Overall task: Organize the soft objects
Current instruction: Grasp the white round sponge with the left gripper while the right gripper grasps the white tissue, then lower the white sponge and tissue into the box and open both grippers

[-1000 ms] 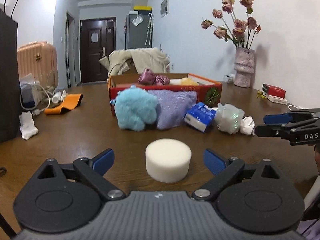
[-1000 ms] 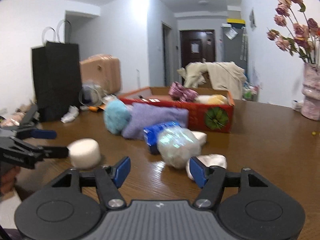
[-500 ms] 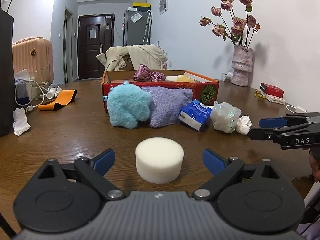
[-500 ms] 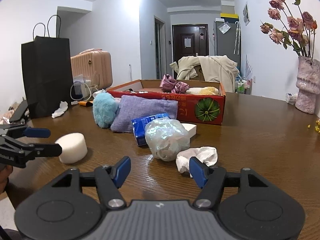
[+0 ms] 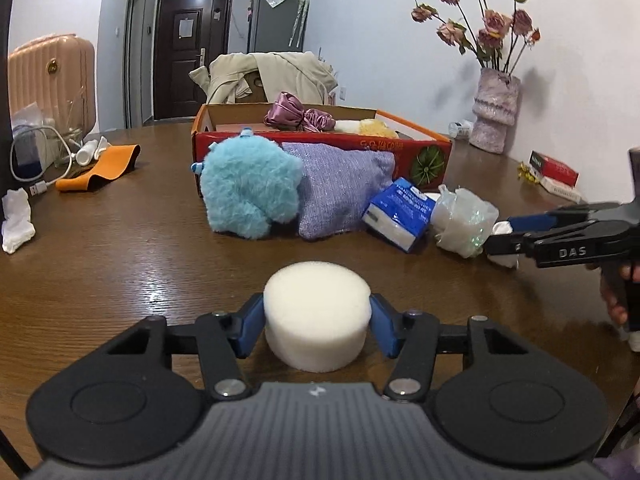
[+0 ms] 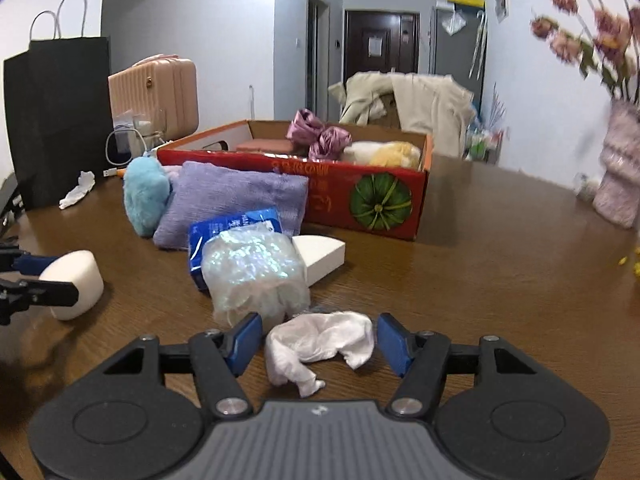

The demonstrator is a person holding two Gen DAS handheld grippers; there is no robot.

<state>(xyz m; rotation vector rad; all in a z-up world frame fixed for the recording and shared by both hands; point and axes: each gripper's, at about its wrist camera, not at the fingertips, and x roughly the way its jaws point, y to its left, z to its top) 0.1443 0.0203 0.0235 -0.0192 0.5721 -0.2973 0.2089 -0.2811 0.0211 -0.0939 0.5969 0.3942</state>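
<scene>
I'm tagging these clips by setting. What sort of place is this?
Most likely a lived-in home, probably a dining or living area near the entrance. A wooden table holds a vase of dried roses, a pink suitcase stands by the wall, and a dark front door closes the hallway.

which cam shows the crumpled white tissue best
The right wrist view: the crumpled white tissue lies whole between the right gripper fingers. In the left wrist view only a sliver shows, behind the right gripper and clear bag.
</scene>
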